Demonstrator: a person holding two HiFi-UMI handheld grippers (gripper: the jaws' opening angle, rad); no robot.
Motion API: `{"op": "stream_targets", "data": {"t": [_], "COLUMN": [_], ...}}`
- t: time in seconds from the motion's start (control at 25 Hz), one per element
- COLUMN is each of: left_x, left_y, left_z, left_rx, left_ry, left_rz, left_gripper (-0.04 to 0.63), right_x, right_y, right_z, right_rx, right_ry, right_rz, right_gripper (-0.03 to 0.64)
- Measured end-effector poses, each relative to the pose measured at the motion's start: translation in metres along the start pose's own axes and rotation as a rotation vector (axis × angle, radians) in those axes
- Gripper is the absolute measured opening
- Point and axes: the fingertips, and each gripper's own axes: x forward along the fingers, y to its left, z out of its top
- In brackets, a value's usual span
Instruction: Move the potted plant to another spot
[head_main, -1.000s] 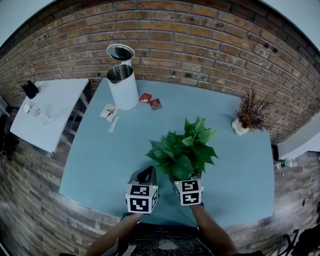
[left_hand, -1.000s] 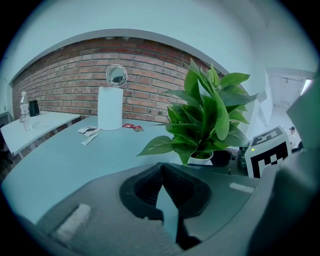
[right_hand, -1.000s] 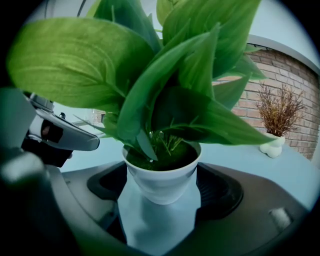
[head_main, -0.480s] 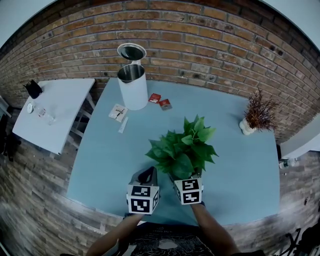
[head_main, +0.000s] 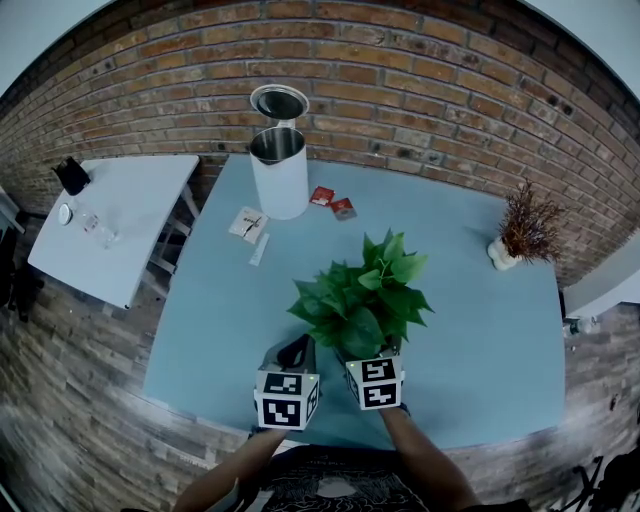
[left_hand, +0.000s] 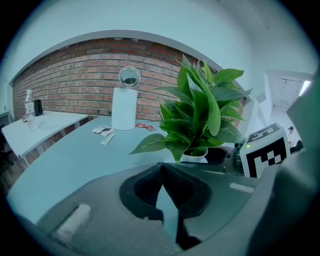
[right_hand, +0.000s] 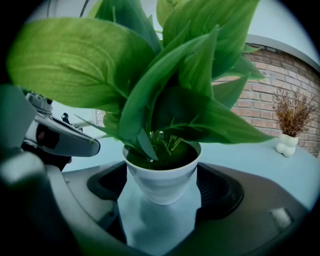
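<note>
At the six o'clock edge of the table (head_main: 480, 330), we keep the right gripper (right_hand: 161, 192) clamped on the potted plant (head_main: 358, 300) by its white pot, ready for carrying, while the left gripper (left_hand: 161, 187) at its nine o'clock sits pinched together, empty (one grip seems enough).

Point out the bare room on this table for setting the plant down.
Widest bare patch: the right half of the table, between the plant and the dried sprigs. Also free: the left strip from the papers to the near edge. Crowded: the far left around the bin, papers and red packets.
</note>
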Motion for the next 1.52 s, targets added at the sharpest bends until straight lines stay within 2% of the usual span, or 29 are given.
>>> {"op": "stream_targets", "data": {"t": [0.48,0.96,1.2,1.52], "left_x": [0.003,-0.008,-0.022,-0.053], "left_y": [-0.004,-0.032,-0.056,-0.087], "left_z": [-0.009,-0.019,-0.03,-0.05], "left_rx": [-0.006,0.015,0.02,0.053], "left_ry": [0.012,0.013,0.016,0.017], "left_rz": [-0.023,-0.014,-0.015,-0.039], "left_gripper": [-0.002,-0.002,-0.002,-0.002], "right_x": [-0.009,-0.043,-0.073,-0.12], "right_y": [0.004,0.0,0.005,0.017], "right_z": [0.003,-0.008,-0.015,-0.023], "right_rx": [0.013,0.038,0.031,0.076], "right_ry": [0.005,0.023,0.022,-0.001], "right_rz": [-0.003,-0.007,0.01,0.014], "right_gripper": [0.433,0.287,0.242,0.174]}}
